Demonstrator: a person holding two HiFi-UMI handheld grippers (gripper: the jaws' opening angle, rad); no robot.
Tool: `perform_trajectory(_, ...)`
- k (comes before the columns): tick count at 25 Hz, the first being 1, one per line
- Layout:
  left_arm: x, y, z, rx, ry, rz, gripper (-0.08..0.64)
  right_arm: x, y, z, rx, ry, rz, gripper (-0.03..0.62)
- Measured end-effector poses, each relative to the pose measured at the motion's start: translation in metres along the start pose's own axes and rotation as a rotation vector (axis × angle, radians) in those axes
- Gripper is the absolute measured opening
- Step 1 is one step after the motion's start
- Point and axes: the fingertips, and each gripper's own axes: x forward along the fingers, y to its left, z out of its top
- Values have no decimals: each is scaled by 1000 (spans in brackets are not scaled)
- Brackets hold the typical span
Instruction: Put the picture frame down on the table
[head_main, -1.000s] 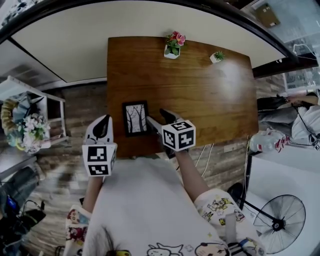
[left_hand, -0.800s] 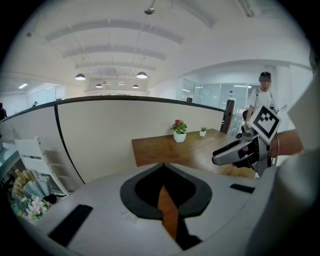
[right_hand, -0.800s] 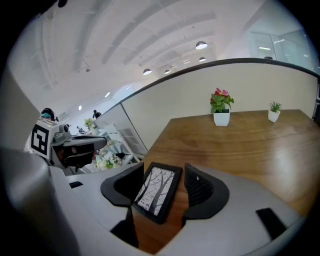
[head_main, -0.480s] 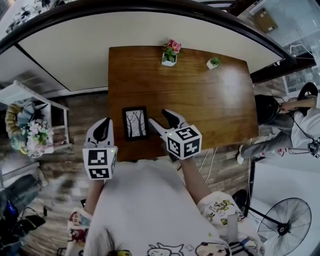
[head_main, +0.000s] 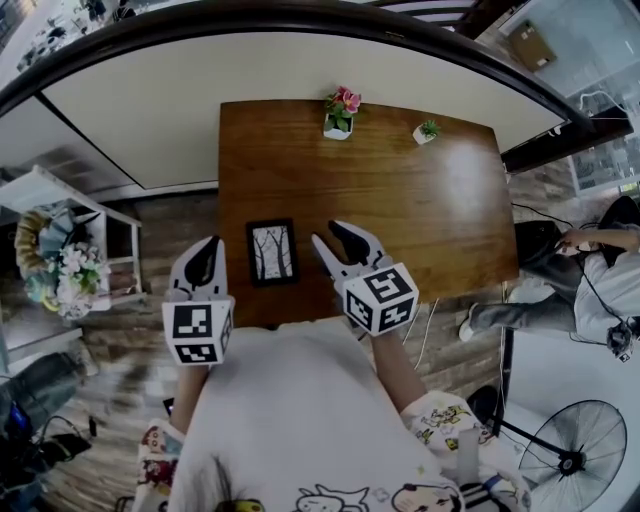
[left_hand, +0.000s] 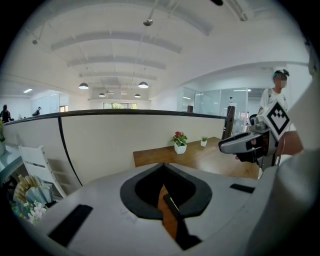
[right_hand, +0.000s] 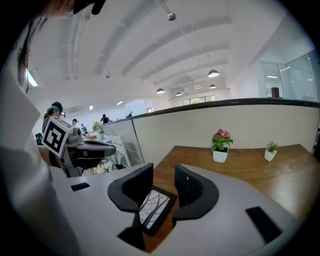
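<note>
Flat and face up on the brown wooden surface (head_main: 420, 200), close to its near edge: the small black rectangular picture frame (head_main: 272, 252) with a bare-tree drawing inside. Touches neither claw. Sits between the two in the head view, with the left claw (head_main: 207, 243) just off the surface's near left corner and the right claw (head_main: 328, 234) near the frame's right side but apart from it. Left claw clenched, tips meeting, gripping nothing; through the slot behind the tips, only a sliver of wood and a dark frame edge. Right claw released and empty, jaws just drawn in from wide to part-way apart. In the right gripper view, the frame showing in the gap between the black pads (right_hand: 187, 187), yet lying on the wood below them, untouched. Both claws raised clear of the wood and tilted downward. At the far edge, well apart from the frame: a white pot of pink flowers (head_main: 338, 112) and a smaller white pot with a green plant (head_main: 427, 131).
</note>
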Motion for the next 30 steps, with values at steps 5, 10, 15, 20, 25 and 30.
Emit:
perform_trajectory(5, -1, -4, 4, -4, -21, -14, 3, -11, -5, 7, -9, -48, -27, 92)
perform_trajectory(10, -1, -8, 6, -1, -27, -18, 3, -21, -11, 15, -22, -93, -54, 54)
perform_trajectory(15, -3, -9, 8, -3, -39, -25, 3, -28, -11, 20, -36, -119, -73, 30)
perform_trajectory(20, -4, -11, 6, -10, -34, -32, 3, -32, -11, 20, -57, -130, -90, 9)
perform_trajectory(25, -5, -13, 2, -13, -38, -39, 3, -36, -11, 17, -64, -134, -99, 0)
perform_trajectory(30, -6, -12, 2, -14, -34, -35, 3, -37, -10, 15, -62, -133, -99, 0)
